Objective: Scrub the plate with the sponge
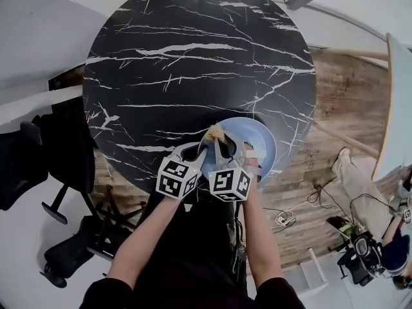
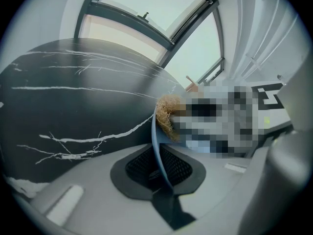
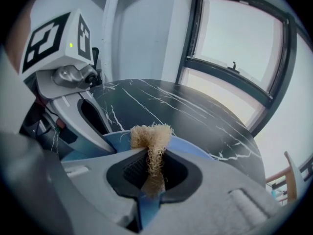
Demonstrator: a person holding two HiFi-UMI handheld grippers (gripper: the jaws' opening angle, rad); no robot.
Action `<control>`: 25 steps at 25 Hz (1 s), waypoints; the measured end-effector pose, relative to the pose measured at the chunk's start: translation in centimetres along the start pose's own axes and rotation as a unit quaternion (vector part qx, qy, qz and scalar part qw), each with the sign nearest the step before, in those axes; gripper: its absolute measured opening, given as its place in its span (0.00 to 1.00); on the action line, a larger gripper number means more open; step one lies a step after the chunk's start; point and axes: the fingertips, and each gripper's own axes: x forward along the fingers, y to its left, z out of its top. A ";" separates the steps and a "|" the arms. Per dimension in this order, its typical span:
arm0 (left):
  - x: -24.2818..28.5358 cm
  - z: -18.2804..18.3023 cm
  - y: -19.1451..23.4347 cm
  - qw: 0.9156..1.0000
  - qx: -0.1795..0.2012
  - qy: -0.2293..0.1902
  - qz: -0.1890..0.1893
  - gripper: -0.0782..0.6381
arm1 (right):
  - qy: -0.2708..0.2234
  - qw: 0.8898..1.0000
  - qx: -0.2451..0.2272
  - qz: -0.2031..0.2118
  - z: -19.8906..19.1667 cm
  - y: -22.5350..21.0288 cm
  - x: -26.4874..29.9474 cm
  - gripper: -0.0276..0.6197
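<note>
A light blue plate (image 1: 257,140) lies at the near edge of the round black marble table (image 1: 193,63). My left gripper (image 1: 196,153) is shut on the plate's left rim (image 2: 157,153), which runs as a thin blue edge between its pads. My right gripper (image 1: 225,148) is shut on a tan fibrous sponge (image 3: 150,140), squeezed flat between its pads. The sponge's frayed top (image 1: 215,132) sits over the plate's left part (image 3: 110,141), close beside the left gripper (image 3: 90,116). In the left gripper view the sponge (image 2: 167,112) shows just right of the rim.
Dark chairs (image 1: 45,166) stand left of the table. Wood floor with cables (image 1: 302,211) lies to the right, and more equipment (image 1: 367,250) at the lower right. A large window (image 3: 239,38) is beyond the table.
</note>
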 end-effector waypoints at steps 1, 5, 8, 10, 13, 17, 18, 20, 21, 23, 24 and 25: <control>0.0 0.0 0.0 1.000 0.000 0.000 0.000 0.17 | 0.003 1.000 0.000 -0.007 -0.2 -0.5 0.1 0.11; 0.0 0.0 0.0 1.000 -0.003 -0.002 -0.001 0.16 | 0.015 0.999 0.006 -0.031 -0.6 -1.9 0.2 0.11; 0.0 0.0 0.0 1.000 -0.008 -0.007 -0.002 0.16 | 0.024 0.998 0.018 -0.052 -0.9 -2.8 0.1 0.11; 0.0 0.0 0.0 1.000 -0.012 -0.010 -0.002 0.16 | 0.029 0.997 0.029 -0.063 -1.2 -3.4 0.0 0.11; 0.0 0.1 0.1 1.000 -0.016 -0.013 -0.002 0.16 | 0.034 0.996 0.034 -0.072 -1.5 -4.2 0.0 0.11; 0.0 0.0 0.1 1.000 -0.021 -0.015 -0.003 0.16 | 0.045 0.994 0.040 -0.089 -2.2 -5.3 -0.3 0.11; 0.0 0.1 0.1 1.000 -0.023 -0.015 -0.004 0.16 | 0.048 0.994 0.041 -0.093 -2.3 -5.7 -0.4 0.11; -0.1 0.1 0.1 0.999 -0.027 -0.017 -0.005 0.16 | 0.055 0.992 0.042 -0.102 -2.8 -6.4 -0.6 0.11; -0.1 0.2 0.2 0.999 -0.028 -0.018 -0.005 0.16 | 0.058 0.992 0.042 -0.107 -3.0 -6.7 -0.7 0.11; -0.1 0.1 0.2 0.999 -0.028 -0.019 -0.004 0.16 | 0.065 0.990 0.041 -0.118 -3.6 -7.4 -1.1 0.11; -0.1 0.1 0.1 0.999 -0.027 -0.019 -0.003 0.16 | 0.068 0.989 0.041 -0.124 -3.9 -7.6 -1.3 0.11; -0.1 0.1 0.1 0.999 -0.027 -0.020 -0.003 0.15 | 0.070 0.988 0.041 -0.129 -4.2 -7.9 -1.5 0.11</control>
